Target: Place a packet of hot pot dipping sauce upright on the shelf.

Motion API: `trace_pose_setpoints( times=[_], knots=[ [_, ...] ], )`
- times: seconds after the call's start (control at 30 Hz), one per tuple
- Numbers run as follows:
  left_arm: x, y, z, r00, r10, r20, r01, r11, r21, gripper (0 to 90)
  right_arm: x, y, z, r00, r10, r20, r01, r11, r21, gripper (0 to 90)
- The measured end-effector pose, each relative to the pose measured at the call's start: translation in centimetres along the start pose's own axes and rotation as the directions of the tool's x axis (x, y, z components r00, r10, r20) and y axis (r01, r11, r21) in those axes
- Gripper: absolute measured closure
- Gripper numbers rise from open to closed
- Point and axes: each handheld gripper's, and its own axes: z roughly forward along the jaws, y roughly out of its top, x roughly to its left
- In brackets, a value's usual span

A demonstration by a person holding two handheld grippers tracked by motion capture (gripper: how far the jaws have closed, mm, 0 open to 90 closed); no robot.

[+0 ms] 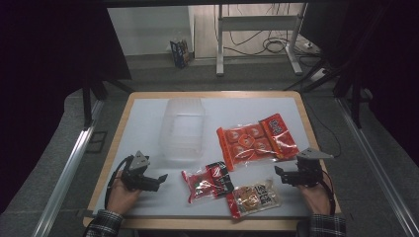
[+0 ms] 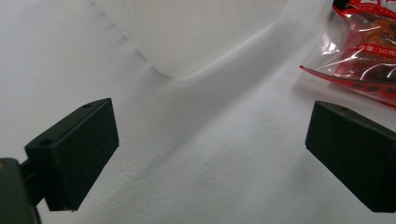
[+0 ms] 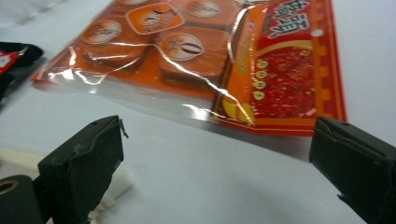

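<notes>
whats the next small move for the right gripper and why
Probably ease the right gripper forward to the near edge of the large orange-red plastic snack packet: its jaws stand wide open and empty, and that packet lies flat on the white table just ahead of them.

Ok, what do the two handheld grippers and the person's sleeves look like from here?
Both the left gripper and the right gripper are black, each with two blocky black jaws and a grey three-cornered plate on top. A dark cable loops from each near the wrist. The person wears plaid sleeves with dark and light checks.
</notes>
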Motion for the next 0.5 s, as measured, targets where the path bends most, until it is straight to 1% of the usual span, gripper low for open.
trace_pose_setpoints(
  times=[0.03, 0.2, 0.23, 0.27, 0.3, 0.4, 0.5],
  knots=[
    [0.0, 0.0, 0.1, 1.0000, -0.004, 0.003, 0.004, 1.0000, -0.002, 2.6, -0.5, 0.0, 0.0, 0.9996, 0.014, 0.024, -0.014, 1.000, 0.001, 2.7],
    [-0.2, 0.1, 0.4, 0.9999, 0.013, 0.010, -0.013, 0.9998, 0.012, 2.6, -1.7, -0.2, 0.3, 0.9970, 0.054, 0.055, -0.056, 0.998, 0.023, 2.7],
    [-0.3, 0.1, 0.4, 0.9997, 0.024, 0.006, -0.024, 0.9995, 0.021, 2.6, -1.8, -0.2, 0.4, 0.9963, 0.056, 0.064, -0.058, 0.998, 0.028, 2.7],
    [-0.3, 0.1, 0.4, 0.9997, 0.024, 0.006, -0.024, 0.9995, 0.021, 2.6, -1.9, -0.1, 0.6, 0.9960, 0.055, 0.071, -0.057, 0.998, 0.034, 2.6],
    [-0.3, 0.1, 0.5, 0.9995, 0.032, 0.002, -0.032, 0.9991, 0.029, 2.6, -1.9, -0.1, 0.6, 0.9960, 0.055, 0.071, -0.057, 0.998, 0.034, 2.6],
    [-0.4, 0.1, 0.6, 0.9992, 0.040, -0.003, -0.039, 0.9985, 0.037, 2.6, -2.1, 0.3, 1.4, 0.9958, 0.036, 0.085, -0.041, 0.998, 0.057, 0.7],
    [-0.4, 0.0, 0.5, 0.9992, 0.039, -0.007, -0.039, 0.9986, 0.037, 2.6, -2.4, 0.6, 1.8, 0.9947, 0.054, 0.087, -0.060, 0.996, 0.068, 0.8]
  ],
)
